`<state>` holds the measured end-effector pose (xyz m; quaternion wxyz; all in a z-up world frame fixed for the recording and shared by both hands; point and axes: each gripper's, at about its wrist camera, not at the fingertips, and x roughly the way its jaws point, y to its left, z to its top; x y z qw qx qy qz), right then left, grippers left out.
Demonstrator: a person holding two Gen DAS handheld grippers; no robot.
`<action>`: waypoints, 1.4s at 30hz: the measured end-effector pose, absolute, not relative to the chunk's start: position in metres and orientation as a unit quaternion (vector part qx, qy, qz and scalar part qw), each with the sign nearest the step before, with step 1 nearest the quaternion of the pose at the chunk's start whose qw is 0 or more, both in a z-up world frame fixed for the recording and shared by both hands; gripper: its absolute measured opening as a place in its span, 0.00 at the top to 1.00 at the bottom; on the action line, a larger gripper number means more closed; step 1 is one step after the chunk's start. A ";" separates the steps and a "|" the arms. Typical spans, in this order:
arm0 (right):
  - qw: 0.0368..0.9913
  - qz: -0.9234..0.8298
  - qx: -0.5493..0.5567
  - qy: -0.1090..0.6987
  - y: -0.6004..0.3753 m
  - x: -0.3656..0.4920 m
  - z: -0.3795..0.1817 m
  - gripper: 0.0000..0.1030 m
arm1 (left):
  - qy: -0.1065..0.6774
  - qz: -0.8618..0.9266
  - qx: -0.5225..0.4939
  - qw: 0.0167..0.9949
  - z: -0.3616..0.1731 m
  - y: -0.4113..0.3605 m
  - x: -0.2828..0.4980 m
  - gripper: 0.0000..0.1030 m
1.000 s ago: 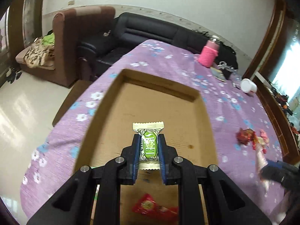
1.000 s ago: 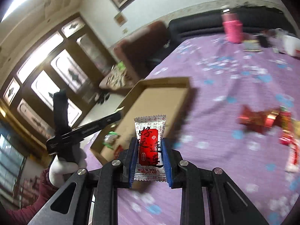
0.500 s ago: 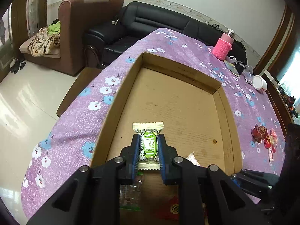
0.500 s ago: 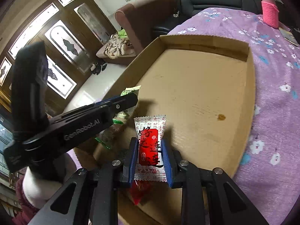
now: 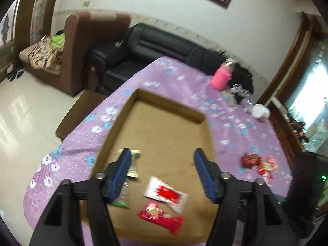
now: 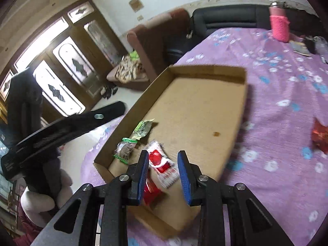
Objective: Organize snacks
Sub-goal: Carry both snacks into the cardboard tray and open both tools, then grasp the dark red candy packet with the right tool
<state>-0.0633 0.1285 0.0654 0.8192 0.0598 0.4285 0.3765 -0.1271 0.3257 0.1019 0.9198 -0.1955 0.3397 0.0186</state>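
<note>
Both grippers hang over the near end of the cardboard tray (image 6: pixel 205 71), left gripper (image 5: pixel 161 172) with jaws opening and empty, right gripper (image 6: pixel 163 171) narrow-gapped and empty, so the loose snack pile (image 5: pixel 259 164) beyond the tray's right wall looks nearer the right one.

Left gripper (image 5: pixel 162 164) jaws opening, nothing between them; the green candy (image 6: pixel 143 128) it held now lies in the cardboard box (image 6: pixel 205 110) by its left wall. Right gripper (image 6: pixel 163 165) has released the red-and-white packet (image 6: pixel 162 164), now on the box floor near the green candy.
</note>
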 end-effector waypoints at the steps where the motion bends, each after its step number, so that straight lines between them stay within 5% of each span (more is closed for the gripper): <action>1: 0.825 0.368 0.066 0.423 0.114 -0.066 0.068 0.69 | 0.330 0.008 -0.194 0.924 0.109 0.315 -0.133 0.29; 16: 0.882 0.145 0.175 0.413 -0.132 -0.016 0.060 0.70 | 0.336 -0.112 -0.186 0.917 0.110 0.197 -0.157 0.25; 33: 0.883 0.100 0.096 0.449 -0.099 0.055 0.018 0.70 | 0.363 -0.100 -0.177 0.909 0.091 0.195 -0.145 0.25; 42: 0.861 0.158 0.097 0.473 -0.091 0.014 0.019 0.80 | 0.371 -0.115 -0.170 0.906 0.091 0.184 -0.134 0.25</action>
